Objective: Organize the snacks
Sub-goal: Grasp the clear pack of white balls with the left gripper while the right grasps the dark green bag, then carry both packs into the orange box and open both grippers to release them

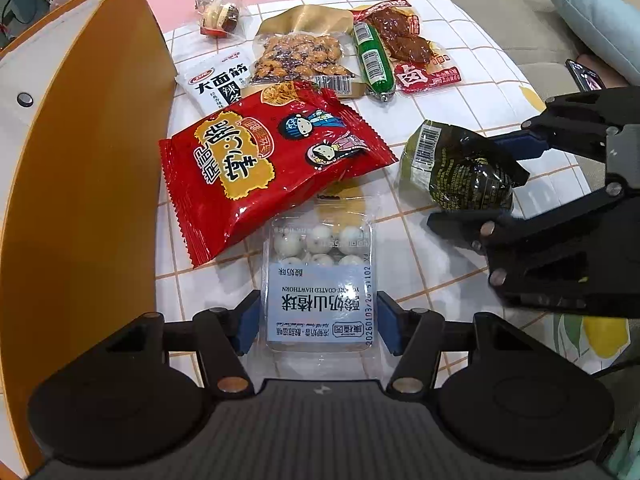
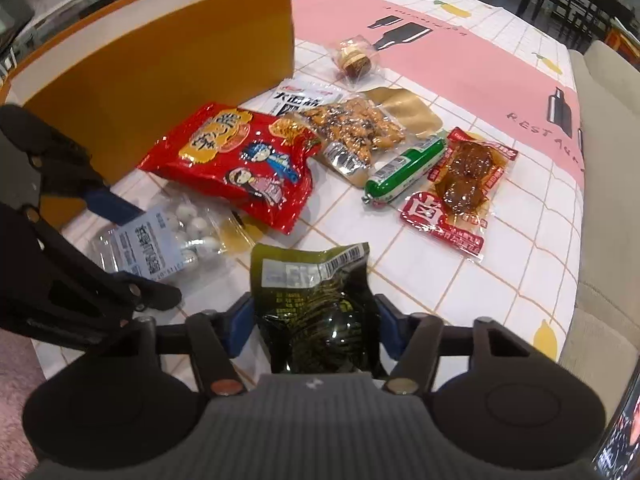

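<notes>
A clear pack of white yogurt-coated hawthorn balls [image 1: 320,264] lies flat on the checked tablecloth [image 1: 460,92]. My left gripper [image 1: 318,320] points down over it, with the blue pads against the pack's two long sides. A dark green vacuum pouch [image 2: 316,312] sits to the right, and my right gripper [image 2: 314,320] is closed on its rounded lower end. In the left wrist view the same pouch [image 1: 460,164] is pinched between the right gripper's [image 1: 480,184] fingers. In the right wrist view the left gripper [image 2: 154,256] brackets the hawthorn pack [image 2: 160,240].
A tall orange box [image 1: 100,160] stands at the left. A red snack bag [image 1: 272,168] overlaps the hawthorn pack's far end. Beyond lie a white packet [image 1: 216,80], a nut pack [image 1: 300,56], a green sausage [image 1: 374,60], a braised-snack packet [image 1: 412,48] and a small wrapped cake [image 1: 220,16]. A phone [image 1: 584,76] lies at right.
</notes>
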`<state>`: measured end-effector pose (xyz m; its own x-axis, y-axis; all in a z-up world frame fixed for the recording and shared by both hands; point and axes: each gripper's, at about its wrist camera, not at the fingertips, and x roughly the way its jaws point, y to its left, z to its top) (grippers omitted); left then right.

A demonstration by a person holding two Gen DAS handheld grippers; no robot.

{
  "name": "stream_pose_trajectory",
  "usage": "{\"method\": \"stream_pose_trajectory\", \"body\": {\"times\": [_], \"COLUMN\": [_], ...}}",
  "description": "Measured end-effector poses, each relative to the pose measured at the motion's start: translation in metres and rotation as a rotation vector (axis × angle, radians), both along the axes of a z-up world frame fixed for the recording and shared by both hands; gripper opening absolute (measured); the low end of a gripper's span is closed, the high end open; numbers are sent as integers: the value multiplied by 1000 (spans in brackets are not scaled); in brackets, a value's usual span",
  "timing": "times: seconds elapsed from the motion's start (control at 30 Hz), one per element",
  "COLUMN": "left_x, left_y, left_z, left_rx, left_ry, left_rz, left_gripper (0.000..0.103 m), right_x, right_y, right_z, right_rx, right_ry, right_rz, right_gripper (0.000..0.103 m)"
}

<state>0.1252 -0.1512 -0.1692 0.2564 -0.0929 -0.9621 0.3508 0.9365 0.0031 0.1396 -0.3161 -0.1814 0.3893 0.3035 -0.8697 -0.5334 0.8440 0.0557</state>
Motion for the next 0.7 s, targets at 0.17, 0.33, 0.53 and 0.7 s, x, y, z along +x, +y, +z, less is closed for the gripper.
{"method": "stream_pose_trajectory", "body": {"times": [0.17, 0.33, 0.53, 0.7], "left_x": [-8, -18, -30, -39], "left_y": [1, 3, 7, 13], "left_z": [5, 19, 41, 64], "left_rx": [-30, -47, -87, -140], "left_ry": [9, -8, -28, -44], "left_rz": [-4, -14, -19, -20], "left_gripper": [66, 66, 66, 66], "right_x": [-2, -7, -17, -28], "right_y": [-7, -9, -13, -13], "right_z": [6, 8, 14, 27], "right_rx": [26, 15, 4, 15], "right_ry": [12, 24, 31, 27], "right_rz": [-54, -97, -150, -168], "right_gripper": [39, 35, 35, 35]}}
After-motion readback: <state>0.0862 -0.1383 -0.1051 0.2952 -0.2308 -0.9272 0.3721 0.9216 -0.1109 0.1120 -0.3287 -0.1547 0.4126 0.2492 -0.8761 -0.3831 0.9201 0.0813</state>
